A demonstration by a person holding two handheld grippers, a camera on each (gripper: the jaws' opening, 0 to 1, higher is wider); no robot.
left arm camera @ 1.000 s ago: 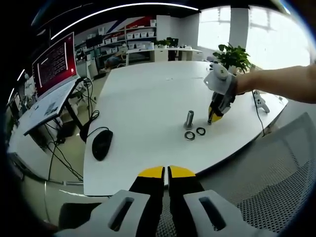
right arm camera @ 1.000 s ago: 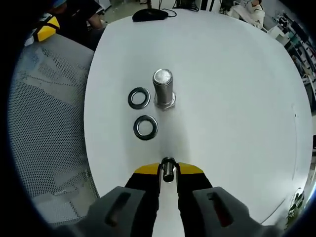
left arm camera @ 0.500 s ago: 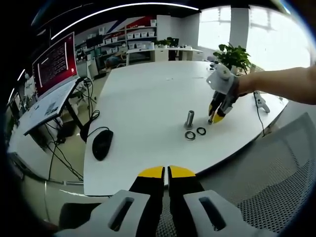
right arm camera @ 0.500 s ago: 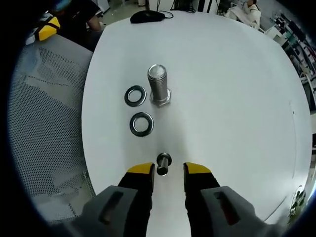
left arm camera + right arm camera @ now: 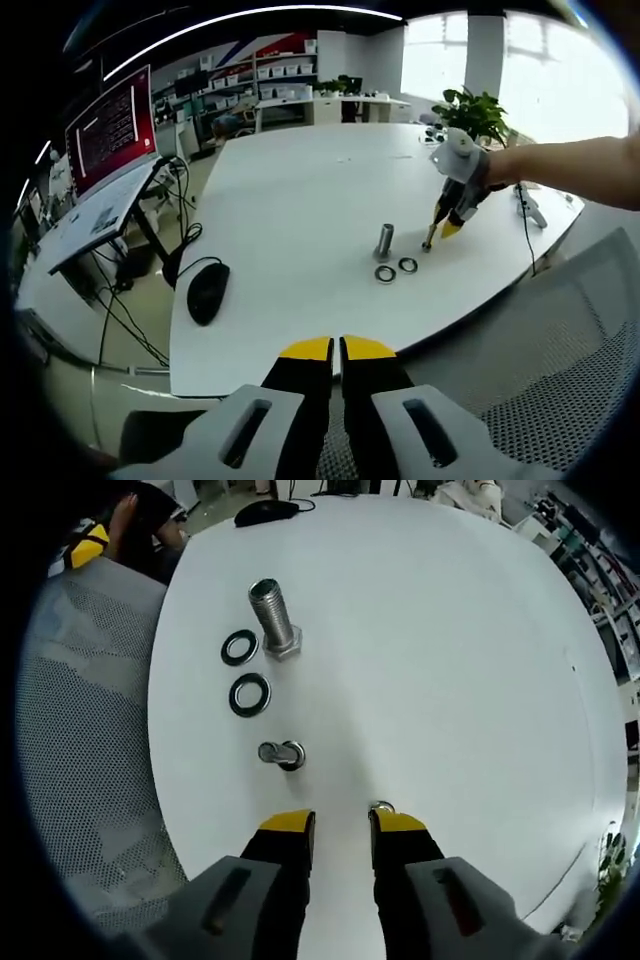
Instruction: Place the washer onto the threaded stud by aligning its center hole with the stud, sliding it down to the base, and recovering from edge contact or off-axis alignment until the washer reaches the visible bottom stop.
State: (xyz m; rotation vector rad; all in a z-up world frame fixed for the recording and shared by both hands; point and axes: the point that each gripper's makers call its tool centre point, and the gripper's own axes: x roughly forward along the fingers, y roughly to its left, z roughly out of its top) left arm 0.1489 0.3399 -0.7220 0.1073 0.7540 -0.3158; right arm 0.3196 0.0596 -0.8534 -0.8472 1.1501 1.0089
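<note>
**Reaching for a washer beside the stud**

Hovering over the worktop, the right gripper had its fingers parted and empty. A good pick would take the nearer washer by its edge, keeping it level over the upright stud. A small bolt lay in the way; the second washer sat near. The left gripper, fingers closed on nothing, stayed off the worktop, a mouse ahead.

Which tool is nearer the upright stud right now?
Right. The right tool hangs open over the table, just past the stud and two washers. The left tool sits shut off the table's near edge, well back.
</note>
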